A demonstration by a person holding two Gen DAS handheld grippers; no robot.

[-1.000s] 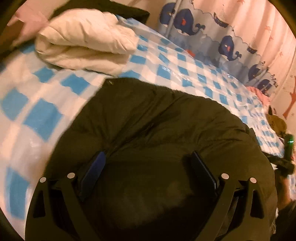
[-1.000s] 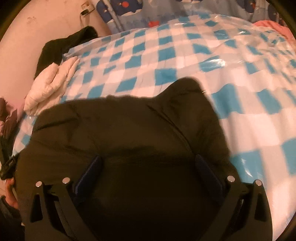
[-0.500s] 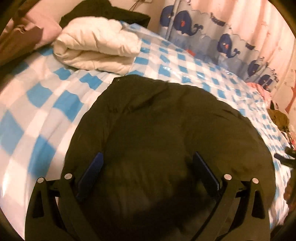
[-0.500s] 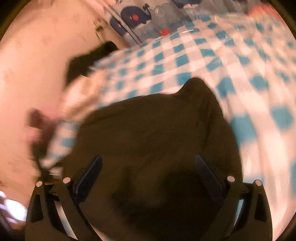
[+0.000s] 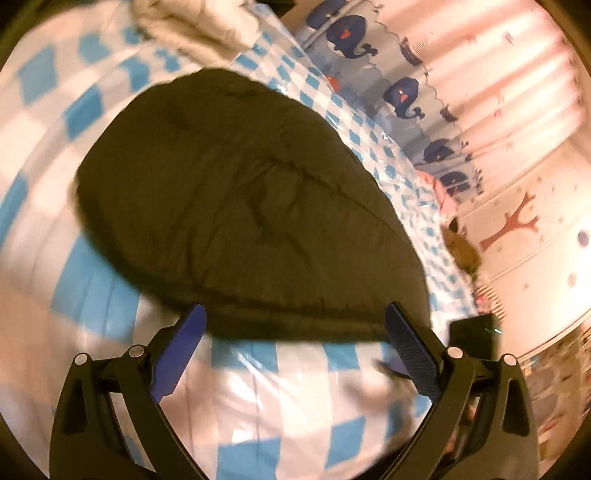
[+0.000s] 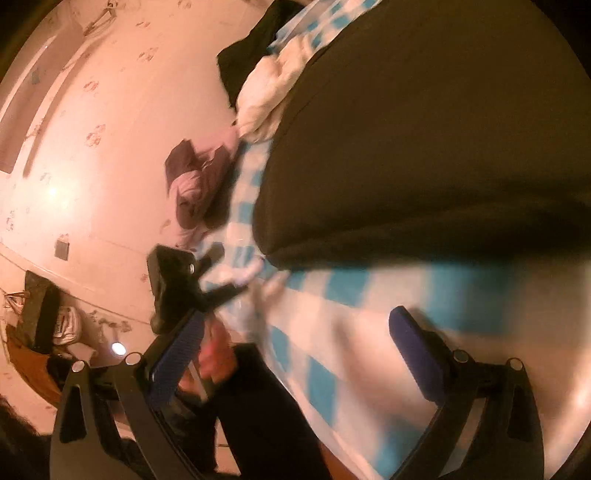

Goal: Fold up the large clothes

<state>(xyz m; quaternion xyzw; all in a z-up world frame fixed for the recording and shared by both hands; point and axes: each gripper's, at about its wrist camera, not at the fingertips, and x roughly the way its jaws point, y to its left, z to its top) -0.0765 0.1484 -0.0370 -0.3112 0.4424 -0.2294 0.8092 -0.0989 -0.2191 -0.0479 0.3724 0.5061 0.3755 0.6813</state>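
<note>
My left gripper (image 5: 293, 345) stood with its jaws spread wide, the blue pads (image 5: 181, 350) apart at the lower left and lower right of the left wrist frame, and nothing lay between them but the blue-and-white checked bed cover (image 5: 258, 406). The dark padded jacket (image 5: 236, 206) lay as a rounded, folded bundle filling the middle of that frame, its near edge just above my fingertips and not pinched by them. A cream quilted garment (image 5: 192, 26) sat at the top left of the frame, beyond the jacket. A whale-print curtain (image 5: 369, 48) ran along the upper right, and a pale wall with a red tree sticker (image 5: 513, 225) stood at the right edge. A small brown item (image 5: 461, 247) lay by the right edge of the bed; I could not tell what it was. The frame was blurred toward its edges.

My right gripper (image 6: 295, 339) also had its jaws wide, empty between the pads (image 6: 417, 354) low in the right wrist frame. There the jacket (image 6: 424, 140) filled the upper right of the frame, lying on the checked cover (image 6: 351, 332), apart from my fingers. The cream garment (image 6: 269, 88) showed just left of the jacket near the top centre, with a black garment (image 6: 251, 55) above it. A brownish bundle (image 6: 195, 188) lay at the left centre against the pink wall (image 6: 110, 129). My left gripper (image 6: 177, 280) appeared at the lower left centre of this frame, too blurred there to read its jaws
</note>
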